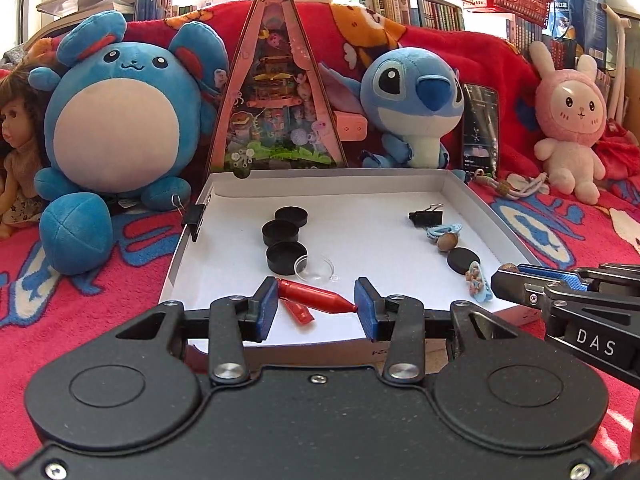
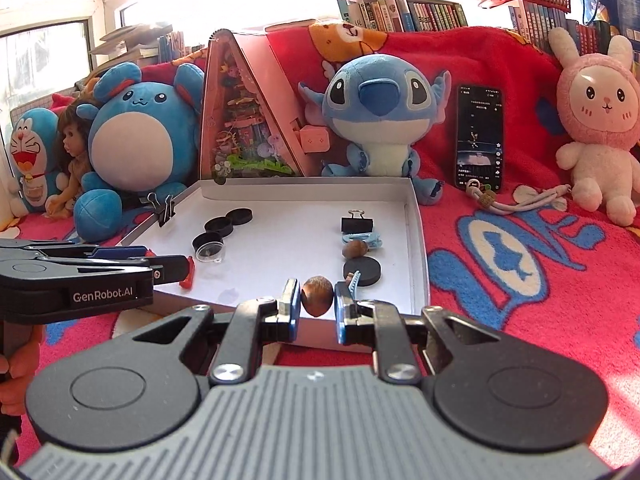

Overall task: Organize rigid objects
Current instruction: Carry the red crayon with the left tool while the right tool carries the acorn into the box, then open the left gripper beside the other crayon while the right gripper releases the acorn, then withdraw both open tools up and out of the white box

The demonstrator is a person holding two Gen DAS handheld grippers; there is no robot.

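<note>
The right gripper (image 2: pixel 317 300) is clamped on a brown nut (image 2: pixel 317 295), held over the near edge of the white box lid (image 2: pixel 304 200). The left gripper (image 1: pixel 316 306), part open, pinches a red clip (image 1: pixel 316 298) lengthwise over the lid's near left. Both seem mid-carry; next, each piece probably needs lowering beside its row: the nut ahead-right by the black disc (image 2: pixel 362 272), the clip ahead by the black caps (image 1: pixel 286 256).
</note>
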